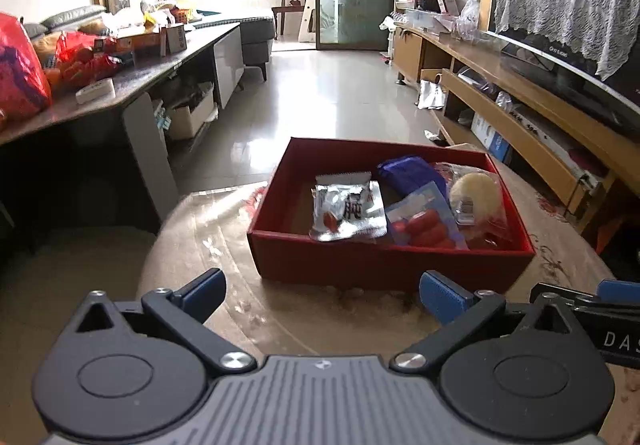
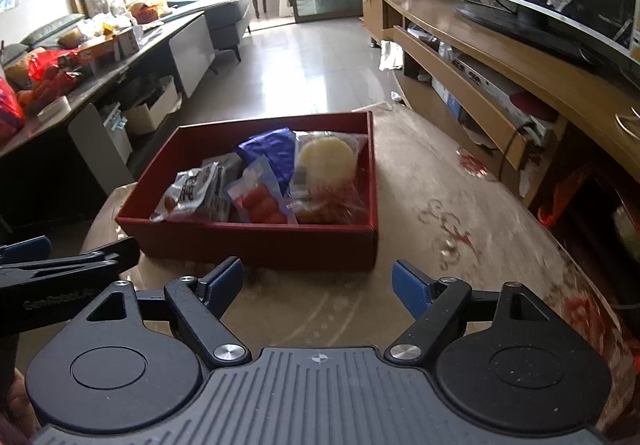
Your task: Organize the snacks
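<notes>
A red open box [image 1: 384, 265] [image 2: 256, 241] sits on a round table with a beige cloth [image 1: 288, 325] [image 2: 440, 185]. Inside lie a silver snack packet [image 1: 348, 211] [image 2: 196, 191], a purple packet [image 1: 412, 171] [image 2: 272, 151], a clear pack of red sausages [image 1: 424, 225] [image 2: 260, 201] and a bag with a pale round cake [image 1: 476, 193] [image 2: 328, 157]. My left gripper [image 1: 322, 291] is open and empty, just short of the box's near wall. My right gripper [image 2: 318, 281] is open and empty, also just short of the box. Each gripper shows at the edge of the other's view.
A long dark counter [image 1: 132, 81] [image 2: 104, 73] with red bags and boxes runs along the left. A wooden TV stand [image 1: 520, 93] [image 2: 500, 57] with a television runs along the right. Tiled floor [image 1: 320, 93] lies beyond the table, with a chair at the far door.
</notes>
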A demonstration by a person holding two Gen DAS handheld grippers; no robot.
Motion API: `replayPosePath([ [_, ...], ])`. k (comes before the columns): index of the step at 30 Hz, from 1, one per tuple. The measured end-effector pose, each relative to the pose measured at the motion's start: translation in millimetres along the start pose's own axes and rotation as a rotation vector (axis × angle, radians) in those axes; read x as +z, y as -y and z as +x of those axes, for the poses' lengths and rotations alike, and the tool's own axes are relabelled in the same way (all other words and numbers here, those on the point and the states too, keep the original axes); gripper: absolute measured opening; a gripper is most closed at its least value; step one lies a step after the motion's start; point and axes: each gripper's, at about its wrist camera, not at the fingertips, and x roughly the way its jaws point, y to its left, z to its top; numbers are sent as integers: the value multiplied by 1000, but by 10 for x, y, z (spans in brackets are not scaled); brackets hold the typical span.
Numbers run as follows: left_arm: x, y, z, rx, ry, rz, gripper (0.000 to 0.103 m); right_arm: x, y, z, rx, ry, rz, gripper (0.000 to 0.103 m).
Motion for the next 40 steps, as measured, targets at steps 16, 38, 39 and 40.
replayPosePath([
  [16, -342, 117, -202, -23, 4, 80, 103, -305, 57, -206, 5, -14, 4, 87],
  [38, -432, 117, -279, -61, -13, 62, 103, -362, 81, -219, 3, -29, 6, 87],
  [39, -436, 116, -278, -62, -21, 59, 103, -364, 81, -220, 1, -31, 6, 87],
  [40, -432, 112, -269, -65, -29, 56, 103, -366, 83, -219, 1, -32, 6, 87],
])
